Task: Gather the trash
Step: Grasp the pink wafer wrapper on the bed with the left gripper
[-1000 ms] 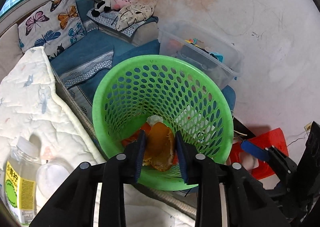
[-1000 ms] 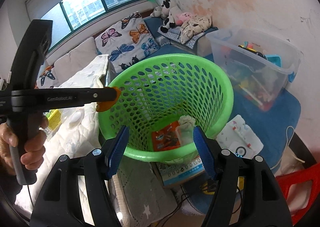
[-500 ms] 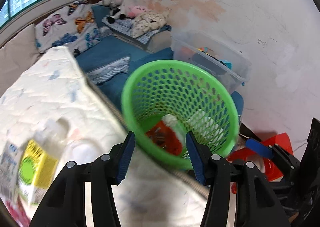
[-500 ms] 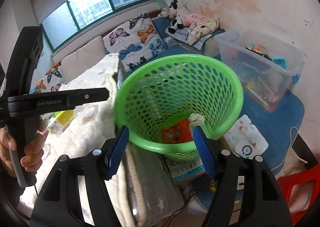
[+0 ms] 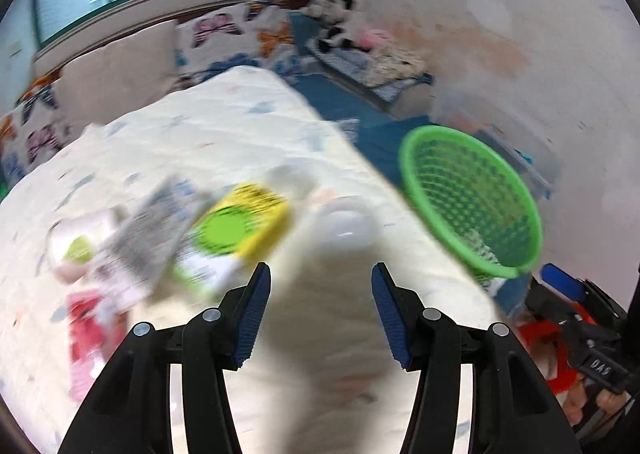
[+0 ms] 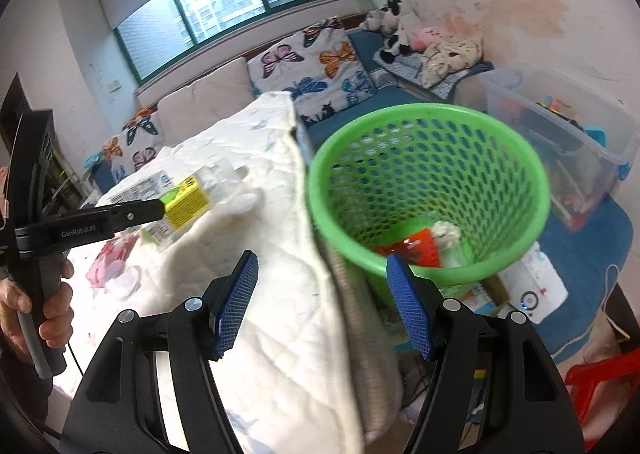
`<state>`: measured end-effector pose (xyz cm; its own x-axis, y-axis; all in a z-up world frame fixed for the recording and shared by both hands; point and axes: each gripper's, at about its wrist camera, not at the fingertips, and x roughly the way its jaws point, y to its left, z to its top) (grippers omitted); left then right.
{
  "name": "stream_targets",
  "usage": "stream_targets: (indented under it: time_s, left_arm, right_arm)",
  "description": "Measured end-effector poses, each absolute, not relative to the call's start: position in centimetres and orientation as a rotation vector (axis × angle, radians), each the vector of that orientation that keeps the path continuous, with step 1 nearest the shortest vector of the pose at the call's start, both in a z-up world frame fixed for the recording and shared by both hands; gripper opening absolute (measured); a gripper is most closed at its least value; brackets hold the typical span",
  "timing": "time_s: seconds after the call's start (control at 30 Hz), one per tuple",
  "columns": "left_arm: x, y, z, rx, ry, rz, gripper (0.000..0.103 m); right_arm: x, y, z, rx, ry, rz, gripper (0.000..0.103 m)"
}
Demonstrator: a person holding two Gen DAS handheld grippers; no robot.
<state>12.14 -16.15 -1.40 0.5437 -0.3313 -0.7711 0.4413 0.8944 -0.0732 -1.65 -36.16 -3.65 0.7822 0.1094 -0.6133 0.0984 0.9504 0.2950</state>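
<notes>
The green perforated basket [image 6: 428, 190] stands beside the bed, with a red wrapper [image 6: 416, 248] and white crumpled paper [image 6: 446, 232] at its bottom. In the blurred left wrist view the basket [image 5: 468, 198] is at the right. My left gripper [image 5: 320, 310] is open and empty over the white quilt [image 5: 200, 142], short of a clear bottle with a yellow-green label [image 5: 236, 230], a clear cup [image 5: 348, 224], a grey-white packet [image 5: 148, 230] and a pink packet [image 5: 88, 326]. My right gripper [image 6: 320, 306] is open and empty above the bed edge, left of the basket.
Butterfly cushions [image 6: 316, 70] and plush toys [image 6: 416, 38] line the far side. A clear storage box [image 6: 560, 134] stands behind the basket. A white device [image 6: 532, 286] and a red stool [image 6: 604, 378] lie on the floor at the right.
My left gripper opened and let the orange peel drop in the basket, then swung left over the bed toward the bottle. My right gripper shifted a little left.
</notes>
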Motion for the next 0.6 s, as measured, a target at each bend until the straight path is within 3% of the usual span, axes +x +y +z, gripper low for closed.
stream_targets:
  time_s: [0.2,0.3,0.5,0.6]
  left_arm:
    - [12.8,-9.8,-1.8,0.096,0.883,-0.321,0.054]
    - [13.3,-6.6,-2.2,0.07,0.891,-0.255,0.058]
    - [14.6,-2.4,-3.5,0.03,0.921,-0.165,0.066]
    - [14.8,-1.2,-4.4,0.013,0.94,-0.143,0.077]
  right_arm:
    - [-0.6,-33.4,-3.3,0.294,0.684,0.06,0.067]
    - [-0.3,-32.1,-3.0,0.275,0.677,0.078,0.077]
    - [0.3,-29.7,-2.8,0.246,0.685,0.115,0.077]
    - [0.5,-28.9,-2.8,0.238,0.692,0.132,0.079]
